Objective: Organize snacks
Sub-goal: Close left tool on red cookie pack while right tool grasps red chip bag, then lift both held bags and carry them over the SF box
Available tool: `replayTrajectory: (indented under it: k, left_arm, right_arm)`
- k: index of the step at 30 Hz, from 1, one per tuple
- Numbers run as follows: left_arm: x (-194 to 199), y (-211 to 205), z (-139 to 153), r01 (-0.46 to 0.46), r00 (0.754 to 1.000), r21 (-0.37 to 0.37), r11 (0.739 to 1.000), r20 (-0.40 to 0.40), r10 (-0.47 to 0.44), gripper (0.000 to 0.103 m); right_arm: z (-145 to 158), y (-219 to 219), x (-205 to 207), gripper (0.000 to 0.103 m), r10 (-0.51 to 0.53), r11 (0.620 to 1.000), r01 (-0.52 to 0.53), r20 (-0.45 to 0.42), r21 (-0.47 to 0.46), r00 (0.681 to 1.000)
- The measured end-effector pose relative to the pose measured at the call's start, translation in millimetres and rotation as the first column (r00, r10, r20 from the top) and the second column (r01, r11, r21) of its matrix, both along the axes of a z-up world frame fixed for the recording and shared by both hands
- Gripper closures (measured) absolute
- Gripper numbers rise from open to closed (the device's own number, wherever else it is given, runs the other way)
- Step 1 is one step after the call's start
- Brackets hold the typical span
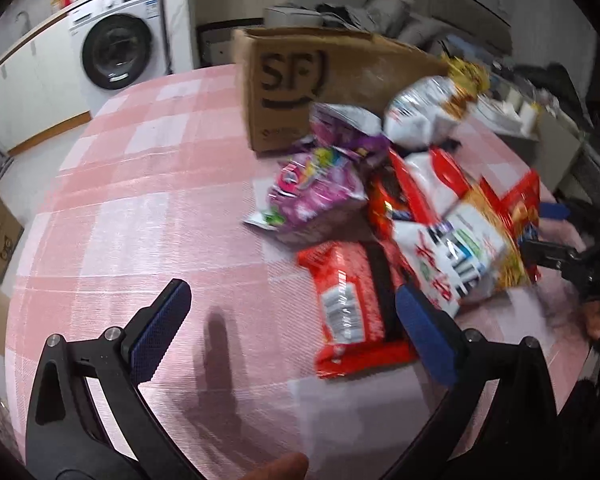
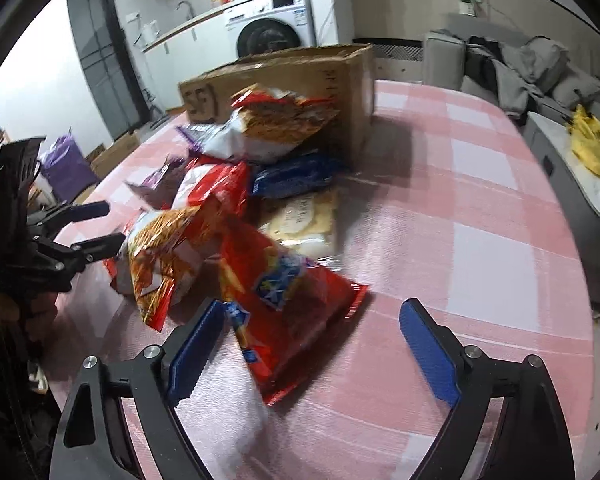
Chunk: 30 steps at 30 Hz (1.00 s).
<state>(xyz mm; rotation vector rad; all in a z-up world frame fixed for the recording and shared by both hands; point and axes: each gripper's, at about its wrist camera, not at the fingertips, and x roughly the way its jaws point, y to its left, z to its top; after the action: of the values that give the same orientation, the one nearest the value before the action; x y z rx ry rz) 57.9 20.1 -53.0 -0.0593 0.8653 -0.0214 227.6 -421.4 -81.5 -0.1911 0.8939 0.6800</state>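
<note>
A pile of snack bags lies on the pink checked tablecloth [image 1: 140,208] in front of an open cardboard box marked SF [image 1: 300,92], which also shows in the right wrist view [image 2: 284,84]. My left gripper [image 1: 292,304] is open above the cloth, with a flat red packet [image 1: 352,304] by its right finger. A purple bag [image 1: 316,192] and a white and orange bag [image 1: 460,248] lie beyond. My right gripper [image 2: 312,320] is open around the near end of a red chip bag [image 2: 288,300]. An orange noodle-print bag [image 2: 164,256] lies to its left.
A washing machine [image 1: 116,48] and counter stand behind the table. A sofa with clothes [image 2: 520,64] is at the back right. A side table with yellow items [image 2: 592,148] is at the right. A blue packet [image 2: 296,176] and a pale packet [image 2: 304,220] lie in the pile.
</note>
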Motion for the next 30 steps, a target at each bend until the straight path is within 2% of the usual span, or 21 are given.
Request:
replayTrajectory:
  k: [4, 9, 11, 14, 15, 16, 18, 20, 22, 30]
  left_arm:
    - [4.9, -12.0, -7.6, 0.036, 0.999, 0.003, 0.999, -0.031, -0.035, 0.001]
    - [16.1, -16.9, -17.6, 0.019, 0.997, -0.001, 1.000, -0.081, -0.019, 0.001]
    - [18.4, -16.5, -18.2, 0.016, 0.997, -0.007, 1.000, -0.078, -0.017, 0.002]
    - [16.9, -19.8, -16.8, 0.035, 0.998, -0.012, 0.999, -0.060, -0.035, 0.018]
    - [16.0, -22.1, -15.8, 0.046, 0.997, -0.012, 0.999, -0.055, -0.046, 0.028]
    - [15.0, -23.8, -14.6, 0.060, 0.997, -0.020, 0.998, -0.045, -0.061, 0.043]
    - [12.9, -26.6, -12.9, 0.089, 0.996, -0.048, 0.995, -0.026, -0.090, 0.058]
    - [4.8, -19.2, -9.2, 0.092, 0.995, -0.060, 0.994, -0.019, -0.093, 0.059]
    - [1.5, -16.7, -6.1, 0.099, 0.995, -0.080, 0.992, 0.002, -0.099, 0.059]
    - [-14.3, -12.6, 10.4, 0.106, 0.993, -0.117, 0.987, 0.058, -0.100, 0.059]
  right_arm:
    - [-5.1, 10.1, 3.4, 0.013, 0.020, 1.000, -0.021, -0.016, -0.015, 1.000]
    - [-12.0, 20.7, 6.3, 0.018, 0.028, 0.998, -0.029, -0.013, -0.060, 1.000]
    - [-11.8, 20.7, 6.5, 0.025, 0.025, 0.998, -0.025, -0.011, -0.058, 1.000]
    - [-11.4, 17.3, 4.7, 0.030, 0.026, 0.999, -0.026, -0.003, -0.039, 1.000]
    - [-11.5, 15.8, 3.9, 0.030, 0.023, 0.999, -0.023, 0.001, -0.034, 1.000]
    - [-11.5, 14.4, 2.7, 0.032, 0.023, 0.999, -0.023, 0.003, -0.025, 1.000]
    - [-10.2, 12.7, 0.1, 0.037, 0.027, 1.000, -0.027, 0.009, -0.017, 1.000]
    - [-6.3, 9.8, -3.8, 0.048, 0.030, 1.000, -0.030, 0.030, 0.003, 0.999]
    - [-3.1, 6.6, -6.2, 0.055, 0.025, 0.999, -0.026, 0.042, 0.019, 0.999]
    - [8.4, -3.0, -15.6, 0.063, -0.012, 0.998, 0.008, 0.078, 0.064, 0.997]
